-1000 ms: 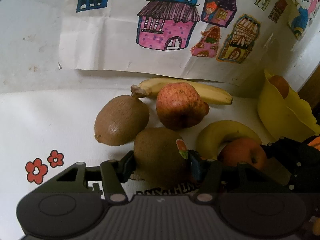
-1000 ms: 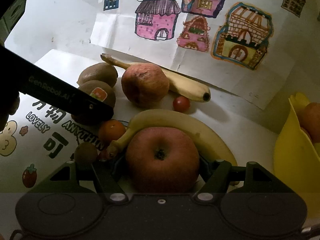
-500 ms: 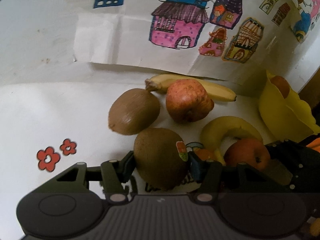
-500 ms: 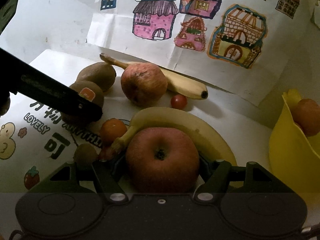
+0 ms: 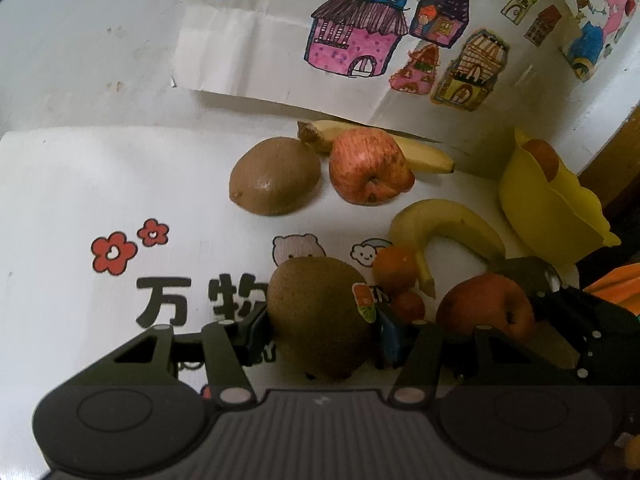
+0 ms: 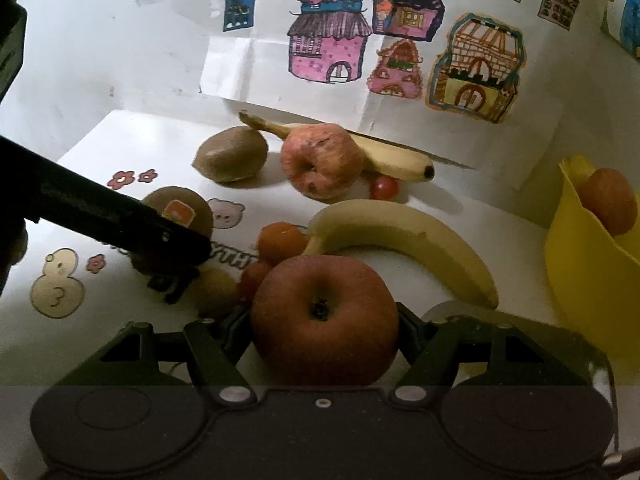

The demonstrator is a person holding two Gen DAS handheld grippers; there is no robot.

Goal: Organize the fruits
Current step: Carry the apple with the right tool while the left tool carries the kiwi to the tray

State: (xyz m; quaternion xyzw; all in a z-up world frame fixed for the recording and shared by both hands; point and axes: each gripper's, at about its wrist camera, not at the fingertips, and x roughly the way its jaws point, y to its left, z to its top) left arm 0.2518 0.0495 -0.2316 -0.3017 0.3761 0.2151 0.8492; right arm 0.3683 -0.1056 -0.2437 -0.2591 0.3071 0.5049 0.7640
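Note:
My left gripper (image 5: 322, 328) is shut on a brown kiwi (image 5: 320, 314) with an orange sticker, held above the white mat (image 5: 80, 200). In the right wrist view that kiwi (image 6: 178, 216) sits behind the left gripper's dark finger (image 6: 120, 224). The right gripper (image 6: 324, 320) is shut on a red apple (image 6: 325, 318), which also shows in the left wrist view as the apple (image 5: 486, 306). A yellow bowl (image 6: 588, 264) stands at the right edge with a reddish fruit (image 6: 610, 200) inside.
On the mat lie a second kiwi (image 5: 276, 176), a blotchy red apple (image 5: 370, 170), a straight banana (image 6: 396, 156), a curved banana (image 6: 400, 236), a small orange (image 6: 280, 242), cherry tomatoes (image 6: 384, 188) and a small kiwi (image 6: 216, 292). A wall with house drawings (image 5: 360, 44) closes the back.
Both grippers have risen and drawn back from the fruit pile, each keeping its fruit. The mat's printed characters and bear now show under the held kiwi.

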